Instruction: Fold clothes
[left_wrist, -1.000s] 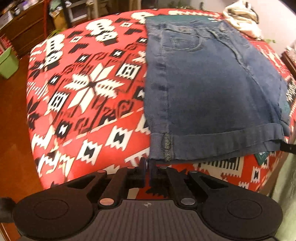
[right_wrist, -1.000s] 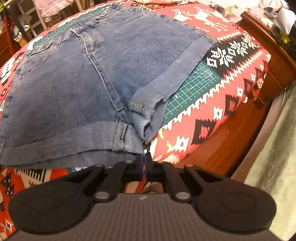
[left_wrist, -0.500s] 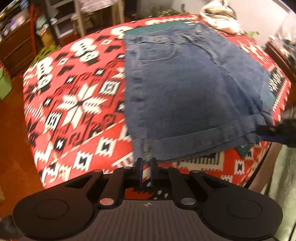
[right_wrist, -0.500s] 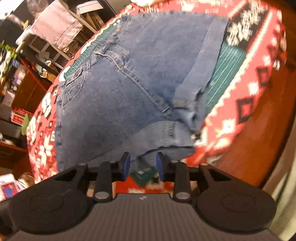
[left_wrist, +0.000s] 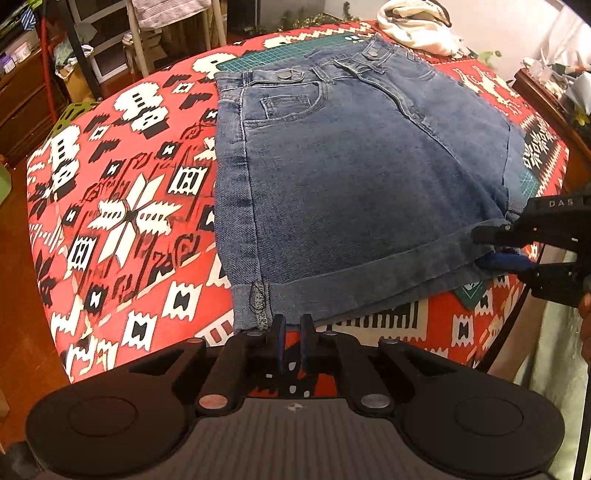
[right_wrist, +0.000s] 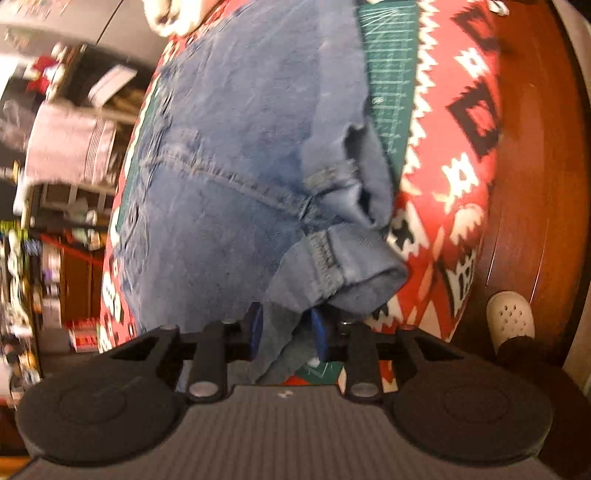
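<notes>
A pair of denim shorts (left_wrist: 351, 177) is lying flat across the middle of a table draped in a red patterned cloth (left_wrist: 122, 206), waistband toward the top of the frame, cuffed hems toward the bottom edge. A green cutting mat (left_wrist: 258, 59) is peeking out from beneath the waistband, and a pale bundle of fabric (left_wrist: 417, 26) is sitting in the upper right. The hems are hanging near the table edge, probably so both claws can reach them for a fold toward the waistband.

In the left wrist view, the left claw (left_wrist: 291, 345) is hovering at bottom center, just below the left leg's cuff. Its jaws are parted only slightly and are gripping nothing; the cuff is just beyond the tips.

The right claw (right_wrist: 286, 334) is entering from the right edge of that view at the inner corner of the hem. In the blurred right wrist view, its jaws are parted fairly wide with the denim cuff lying between them, not yet pinched. A white shoe (right_wrist: 509, 314) is showing at lower right.
</notes>
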